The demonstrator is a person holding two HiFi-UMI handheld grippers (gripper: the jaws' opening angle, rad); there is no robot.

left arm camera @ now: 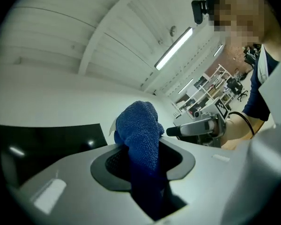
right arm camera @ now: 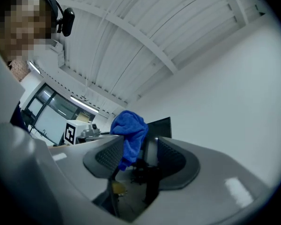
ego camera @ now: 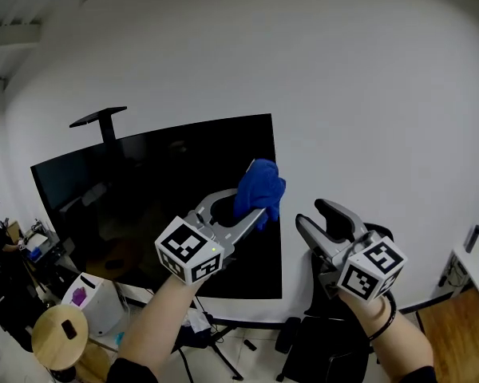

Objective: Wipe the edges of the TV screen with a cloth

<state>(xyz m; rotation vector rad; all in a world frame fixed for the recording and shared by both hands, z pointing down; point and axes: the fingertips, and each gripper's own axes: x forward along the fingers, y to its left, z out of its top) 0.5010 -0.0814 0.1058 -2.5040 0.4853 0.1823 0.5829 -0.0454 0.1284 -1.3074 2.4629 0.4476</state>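
Clamping bunched blue terry cloth (ego camera: 259, 188) in left gripper (ego camera: 252, 204), black flat TV screen (ego camera: 144, 190) just beyond; right gripper (ego camera: 310, 212) half-open, empty

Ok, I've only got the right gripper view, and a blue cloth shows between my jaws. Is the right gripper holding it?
Observer: No. The head view shows the left gripper shut on the cloth. The right gripper is open and empty, off to the cloth's right.
Operator: Where's the cloth against the TV?
Observer: In front of the TV at its right edge, in the upper half. I can't tell whether it touches.
Operator: Anything below the TV?
Observer: A round stool stands on the floor below its left end.
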